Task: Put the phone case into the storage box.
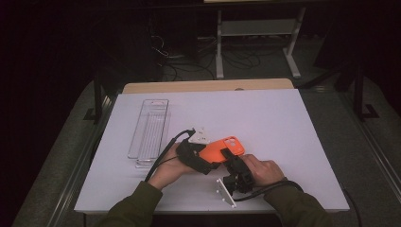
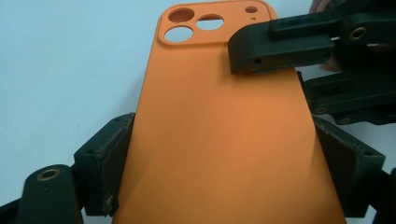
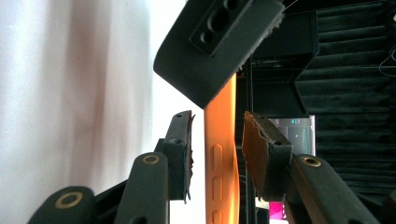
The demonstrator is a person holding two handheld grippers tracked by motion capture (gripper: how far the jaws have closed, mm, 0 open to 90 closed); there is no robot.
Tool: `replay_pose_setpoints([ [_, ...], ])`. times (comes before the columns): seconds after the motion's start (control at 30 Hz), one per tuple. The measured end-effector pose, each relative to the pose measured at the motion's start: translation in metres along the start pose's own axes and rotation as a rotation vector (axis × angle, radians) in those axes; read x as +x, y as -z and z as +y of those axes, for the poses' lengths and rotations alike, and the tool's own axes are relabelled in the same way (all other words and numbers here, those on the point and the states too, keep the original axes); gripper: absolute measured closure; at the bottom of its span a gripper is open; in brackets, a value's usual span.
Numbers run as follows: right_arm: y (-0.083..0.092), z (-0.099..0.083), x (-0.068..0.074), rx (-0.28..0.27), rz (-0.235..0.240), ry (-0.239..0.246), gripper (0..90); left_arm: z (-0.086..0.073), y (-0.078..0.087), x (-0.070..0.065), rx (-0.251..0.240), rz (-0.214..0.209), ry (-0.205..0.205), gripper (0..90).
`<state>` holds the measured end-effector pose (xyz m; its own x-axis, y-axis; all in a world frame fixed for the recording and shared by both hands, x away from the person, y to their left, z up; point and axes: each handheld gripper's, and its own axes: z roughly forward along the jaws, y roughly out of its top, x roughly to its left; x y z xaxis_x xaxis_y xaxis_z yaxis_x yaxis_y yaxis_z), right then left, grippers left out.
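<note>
Left gripper view: the left claw (image 2: pixel 224 163) is clamped on the long edges of the orange phone case (image 2: pixel 219 135), its two padded jaws pressing the case from either side, with the case's back and camera cut-outs facing the lens. Beyond it, the right claw (image 2: pixel 299 74) straddles the case's right edge near the camera end. Right gripper view: the right claw (image 3: pixel 217 144) has the case (image 3: pixel 220 140) edge-on between its jaws, with narrow gaps on both sides, so the pads are not pressing; no earlier frame shows whether they close. One jaw of the left claw crosses the upper part of this view. High view: both hands hold the case (image 1: pixel 221 149) just above the white desk (image 1: pixel 283 142), near its front middle. A clear plastic tray (image 1: pixel 150 132) lies well apart to the left.
</note>
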<state>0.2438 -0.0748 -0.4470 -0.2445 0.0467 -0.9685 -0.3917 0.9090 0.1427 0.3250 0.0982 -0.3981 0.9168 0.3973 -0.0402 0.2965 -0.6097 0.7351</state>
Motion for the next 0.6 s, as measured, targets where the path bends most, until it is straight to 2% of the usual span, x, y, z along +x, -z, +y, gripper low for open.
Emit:
replay_pose_setpoints([
  [0.43, -0.0006, 0.0005, 0.0000, 0.012, 0.006, 0.009, 67.1, 0.0000, -0.0024, -0.0027, -0.010, -0.011, 0.010, 15.9],
  [0.53, -0.0003, 0.0011, 0.0003, 0.018, 0.015, -0.004, 68.4, 0.0001, -0.0024, -0.0027, -0.004, -0.010, 0.001, 15.9],
  [0.57, -0.0008, 0.0007, -0.0003, 0.013, 0.014, 0.009, 69.6, 0.0000, -0.0028, -0.0030, -0.008, -0.010, 0.006, 15.9],
  [0.6, -0.0008, 0.0008, -0.0004, 0.013, 0.016, 0.009, 70.3, 0.0002, -0.0019, -0.0019, 0.008, -0.011, -0.011, 15.9],
])
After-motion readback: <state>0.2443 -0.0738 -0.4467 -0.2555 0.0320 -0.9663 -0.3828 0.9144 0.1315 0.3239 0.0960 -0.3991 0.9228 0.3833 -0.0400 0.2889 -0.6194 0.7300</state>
